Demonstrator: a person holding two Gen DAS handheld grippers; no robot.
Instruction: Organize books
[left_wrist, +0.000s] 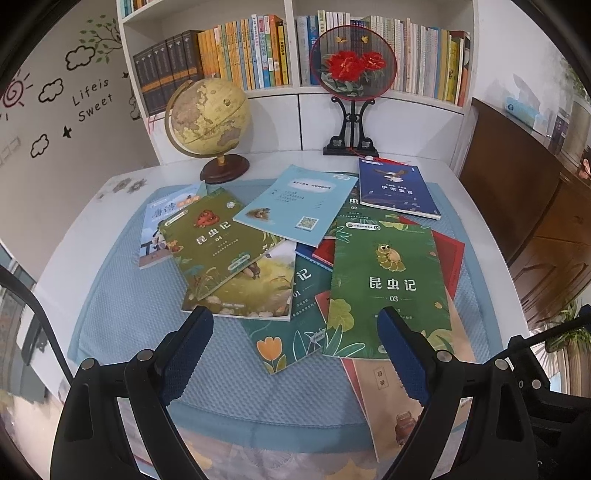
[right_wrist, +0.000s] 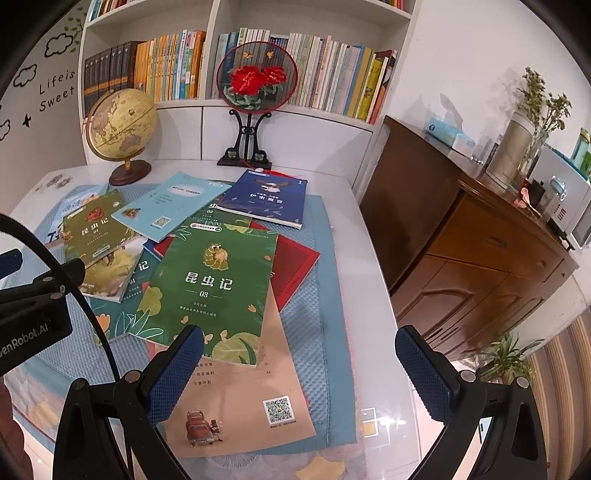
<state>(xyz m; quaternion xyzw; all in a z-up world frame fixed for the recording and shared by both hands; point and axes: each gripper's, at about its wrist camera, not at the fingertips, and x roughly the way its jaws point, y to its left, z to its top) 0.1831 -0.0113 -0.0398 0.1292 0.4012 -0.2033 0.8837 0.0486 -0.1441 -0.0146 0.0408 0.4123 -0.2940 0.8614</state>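
A home study corner, white bookshelf (left_wrist: 295, 55) full of books, globe (left_wrist: 208, 114) on the table (right_wrist: 369, 258), wall stickers (left_wrist: 92, 98) with clouds, wooden cabinet (right_wrist: 480, 266), microwave (right_wrist: 572, 206), potted plants (right_wrist: 509, 358)

Bare mat (left_wrist: 122, 314) at left; globe (left_wrist: 208, 112) behind scattered books (left_wrist: 391, 280).

Ahead of the right gripper (right_wrist: 299, 354), whose pads are blue and dimpled, lies a green book (right_wrist: 218, 284) with leaves and a yellow bug. Under it: a peach book (right_wrist: 240, 406), a red book (right_wrist: 295, 266), a textured light-blue mat (right_wrist: 317, 332).
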